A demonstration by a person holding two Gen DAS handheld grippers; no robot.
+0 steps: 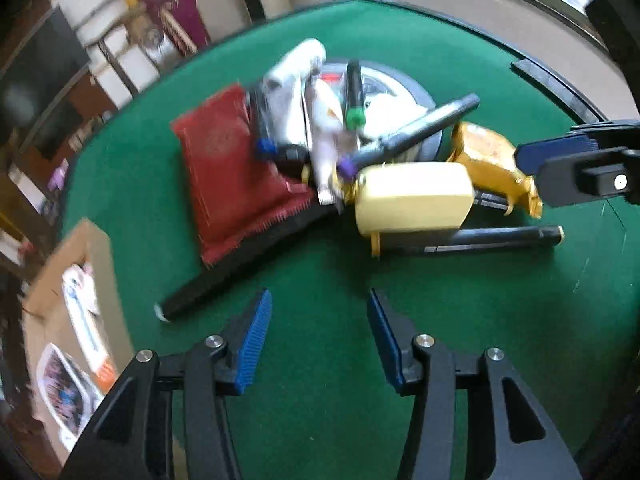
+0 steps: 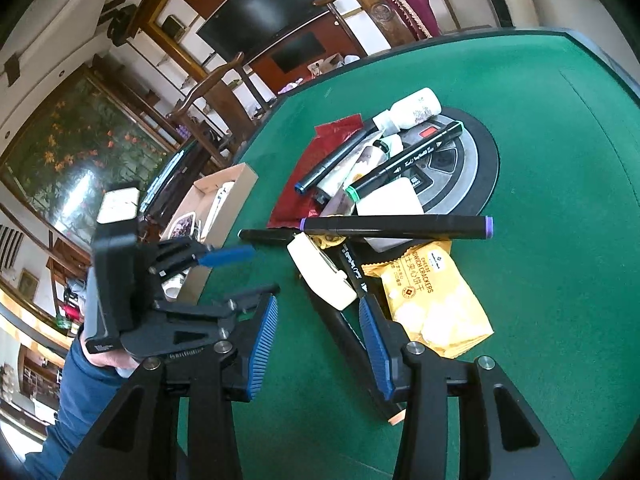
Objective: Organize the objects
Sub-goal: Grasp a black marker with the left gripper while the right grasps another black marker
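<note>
On the green table [image 2: 560, 184], a cardboard box [image 2: 240, 184] is seen at the left edge. Both the left hand-held gripper [image 1: 320, 336] and the right hand-held gripper [image 2: 318, 340] are held partly open and empty. A purple-capped marker [image 2: 396, 227] is laid across the pile; a cracker packet [image 2: 436, 304] lies rightmost.

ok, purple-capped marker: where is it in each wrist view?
Left wrist: purple-capped marker runs diagonally just right of centre, purple cap lower left, lying over the pile above the cream case.
Right wrist: marker lies nearly level across the middle, above the cracker packet.
Shared landmark: the cream case lies beside the marker's left-hand cap in both views.
</note>
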